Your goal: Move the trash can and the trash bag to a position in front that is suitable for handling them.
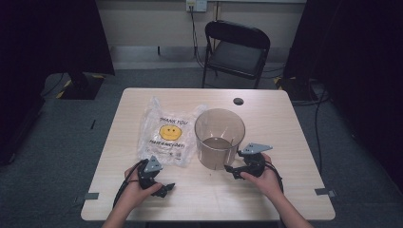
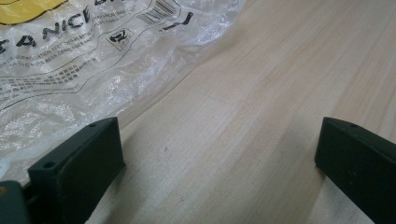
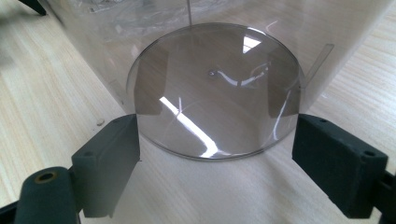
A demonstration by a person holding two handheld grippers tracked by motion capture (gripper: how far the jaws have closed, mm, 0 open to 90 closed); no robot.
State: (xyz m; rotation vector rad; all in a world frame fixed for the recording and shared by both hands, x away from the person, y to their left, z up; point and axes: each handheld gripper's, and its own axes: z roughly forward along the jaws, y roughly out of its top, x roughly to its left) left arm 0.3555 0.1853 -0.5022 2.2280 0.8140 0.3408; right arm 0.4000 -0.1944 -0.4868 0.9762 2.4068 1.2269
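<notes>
High view: wooden table (image 1: pixel 285 142) with a clear plastic bag (image 1: pixel 167 133), printed with a yellow smiley and black lettering, lying flat left of centre. Clear round container (image 1: pixel 219 137) standing upright just right of the bag, open top facing up, touching or overlapping the bag's right edge; cannot tell which. Left gripper (image 1: pixel 164 189) held low at the near edge, just below the bag's near corner, pointing right. Right gripper (image 1: pixel 230 169) held near the container's base on its near right side, pointing toward it. Black folding chair (image 1: pixel 236 47) beyond the far table edge. Small dark round cap (image 1: pixel 238 101) set in the tabletop behind the container.

Left gripper view: jaws spread wide, nothing between them but bare table (image 2: pixel 261 93). Plastic bag (image 2: pixel 84 60) at upper left, crinkled, its edge just beside the left jaw; contact not clear.

Right gripper view: jaws spread wide, one to either side of the container (image 3: pixel 215 93) base, both apart from the wall. Tinted round bottom resting flat on the table (image 3: pixel 42 107), directly ahead between the jaws. Bag faintly visible through the clear wall at top.
</notes>
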